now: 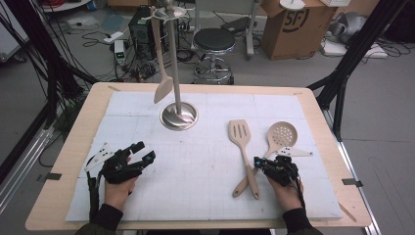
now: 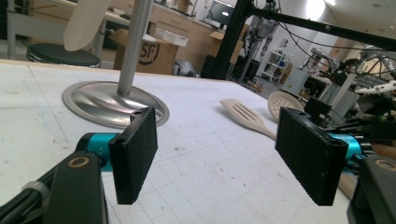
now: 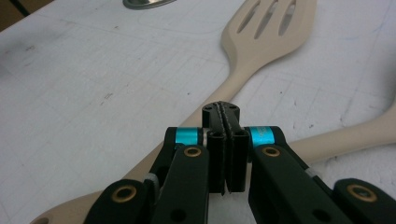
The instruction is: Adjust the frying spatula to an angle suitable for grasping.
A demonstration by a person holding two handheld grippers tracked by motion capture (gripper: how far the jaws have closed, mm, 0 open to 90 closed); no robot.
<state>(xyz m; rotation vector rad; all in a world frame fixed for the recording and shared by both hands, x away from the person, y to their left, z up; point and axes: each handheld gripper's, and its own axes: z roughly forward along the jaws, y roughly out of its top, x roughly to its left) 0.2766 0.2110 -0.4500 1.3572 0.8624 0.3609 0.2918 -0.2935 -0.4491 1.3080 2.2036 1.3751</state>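
Your right claw (image 3: 226, 154) sits clenched, pads together with nothing between, over the crossed handles of the turner (image 1: 242, 147) and skimmer (image 1: 274, 147) on the table (image 1: 63, 161); both look light, stiff, smooth, best gripped mid-handle, while your left claw (image 1: 139, 152) rests released.

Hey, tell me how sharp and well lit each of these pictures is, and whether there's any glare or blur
High view: even, soft light, faint shadows, whole table sharp, a glint on the steel stand base. Left gripper view: bright ceiling-lamp glare top right, background lab hazy, pads sharp. Right gripper view: shut right tool sharp up close, slotted spatula slightly soft toward the top, no glare.
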